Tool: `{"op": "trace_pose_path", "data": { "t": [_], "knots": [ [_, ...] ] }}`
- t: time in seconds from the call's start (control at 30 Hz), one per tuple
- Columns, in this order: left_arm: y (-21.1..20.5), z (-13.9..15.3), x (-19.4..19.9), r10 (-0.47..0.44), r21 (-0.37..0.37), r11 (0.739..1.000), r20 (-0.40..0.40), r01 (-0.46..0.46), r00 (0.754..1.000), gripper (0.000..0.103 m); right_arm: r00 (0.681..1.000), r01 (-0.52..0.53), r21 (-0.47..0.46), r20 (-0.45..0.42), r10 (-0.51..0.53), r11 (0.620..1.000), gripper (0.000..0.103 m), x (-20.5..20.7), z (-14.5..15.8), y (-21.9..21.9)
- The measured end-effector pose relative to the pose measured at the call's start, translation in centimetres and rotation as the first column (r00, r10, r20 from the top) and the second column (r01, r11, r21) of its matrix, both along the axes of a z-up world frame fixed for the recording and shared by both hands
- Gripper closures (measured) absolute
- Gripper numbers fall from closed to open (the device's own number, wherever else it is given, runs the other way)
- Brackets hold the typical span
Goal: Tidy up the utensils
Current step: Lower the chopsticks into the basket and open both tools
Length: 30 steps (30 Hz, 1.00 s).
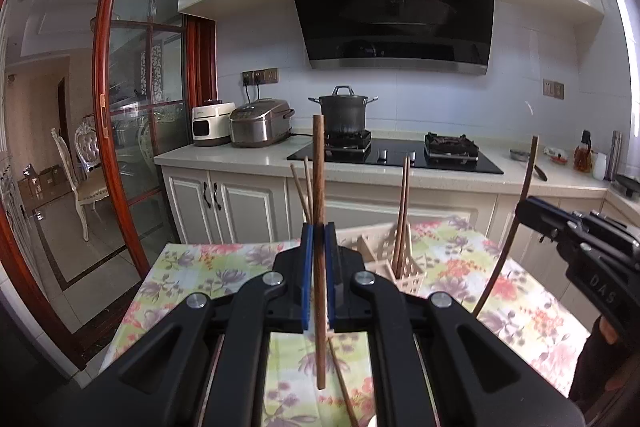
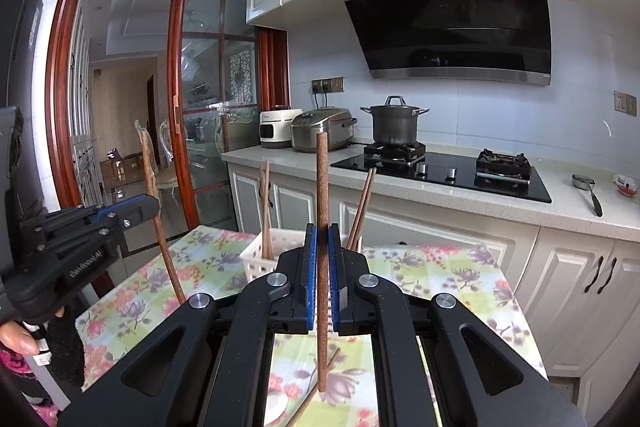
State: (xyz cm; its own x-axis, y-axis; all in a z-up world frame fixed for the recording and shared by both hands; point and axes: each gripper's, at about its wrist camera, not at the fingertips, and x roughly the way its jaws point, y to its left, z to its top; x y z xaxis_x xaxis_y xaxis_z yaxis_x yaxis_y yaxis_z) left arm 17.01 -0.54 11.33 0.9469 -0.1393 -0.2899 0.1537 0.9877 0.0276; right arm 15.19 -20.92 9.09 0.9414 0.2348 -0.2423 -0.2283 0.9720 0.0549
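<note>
My left gripper (image 1: pixel 319 227) is shut on a brown wooden chopstick (image 1: pixel 319 187) and holds it upright above the table. My right gripper (image 2: pixel 322 229) is shut on another upright chopstick (image 2: pixel 322 187). Each gripper shows in the other's view, the right one (image 1: pixel 524 211) with its chopstick (image 1: pixel 516 219), the left one (image 2: pixel 154 203) with its chopstick (image 2: pixel 158 211). A white slotted utensil basket (image 1: pixel 404 267) stands ahead on the table, with several chopsticks (image 1: pixel 403 211) upright in it. It also shows in the right wrist view (image 2: pixel 256 263). A loose chopstick (image 1: pixel 344 387) lies on the table below.
The table carries a floral cloth (image 1: pixel 208 267). Behind it runs a counter with white cabinets (image 1: pixel 224 203), a gas hob (image 1: pixel 400 155), a black pot (image 1: pixel 344 111) and two cookers (image 1: pixel 260 123). A glass sliding door (image 1: pixel 132 107) is at the left.
</note>
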Motion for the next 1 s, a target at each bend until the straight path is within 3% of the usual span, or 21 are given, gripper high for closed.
{"op": "trace_pose_path", "data": {
  "t": [0.37, 0.6, 0.77, 1.0],
  "knots": [
    [-0.3, 7.4, 6.6, -0.009, -0.077, 0.997, -0.014, 0.008, 1.000, 0.097, 1.000, 0.027, 0.038, -0.007, -0.027, 0.999, 0.097, 6.1, 4.2, -0.3],
    [-1.5, 10.4, 10.6, 0.033, -0.067, 0.997, 0.022, -0.032, 0.999, 0.097, 0.999, 0.042, 0.048, 0.022, -0.043, 0.998, 0.097, 9.2, 6.8, -0.1],
    [-1.5, 9.0, 14.1, 0.037, -0.115, 0.992, -0.047, -0.042, 0.998, 0.097, 0.999, 0.032, 0.040, -0.003, -0.032, 0.999, 0.097, 11.8, 5.7, 0.7],
    [-1.3, 4.0, 17.0, 0.021, -0.105, 0.994, -0.168, -0.039, 0.986, 0.097, 0.994, 0.002, 0.036, -0.111, 0.002, 0.999, 0.097, 14.8, 2.3, 1.3]
  ]
}}
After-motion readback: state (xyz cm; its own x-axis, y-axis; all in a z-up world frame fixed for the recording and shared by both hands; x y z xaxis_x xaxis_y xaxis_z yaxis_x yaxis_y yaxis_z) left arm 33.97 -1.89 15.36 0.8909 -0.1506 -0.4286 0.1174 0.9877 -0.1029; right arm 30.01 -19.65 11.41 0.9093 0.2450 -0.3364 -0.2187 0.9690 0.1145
